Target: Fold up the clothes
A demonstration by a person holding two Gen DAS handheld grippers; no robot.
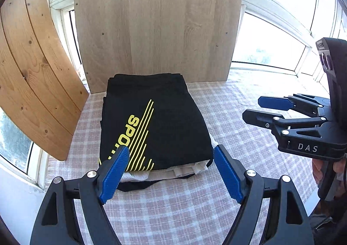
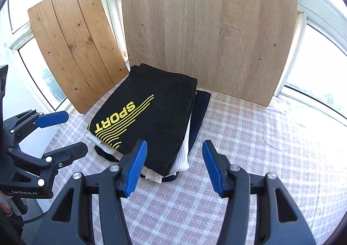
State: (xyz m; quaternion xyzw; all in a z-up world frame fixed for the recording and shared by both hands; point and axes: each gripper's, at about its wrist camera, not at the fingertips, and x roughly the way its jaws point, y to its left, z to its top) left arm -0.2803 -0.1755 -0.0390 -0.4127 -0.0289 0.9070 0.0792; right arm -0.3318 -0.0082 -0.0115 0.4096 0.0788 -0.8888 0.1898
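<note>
Ahead of both gaping tongs, left tongs, right tongs, folded clothes stack

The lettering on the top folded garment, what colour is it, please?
Yellow lettering, clearest in the right wrist view.

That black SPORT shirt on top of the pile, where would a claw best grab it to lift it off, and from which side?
Probably the near right corner of the black SPORT shirt, coming from the front. There its folded edge overhangs the white garment beneath, so one finger could slip under it. The right claw hangs open closest to that corner; the left claw is open too.
</note>
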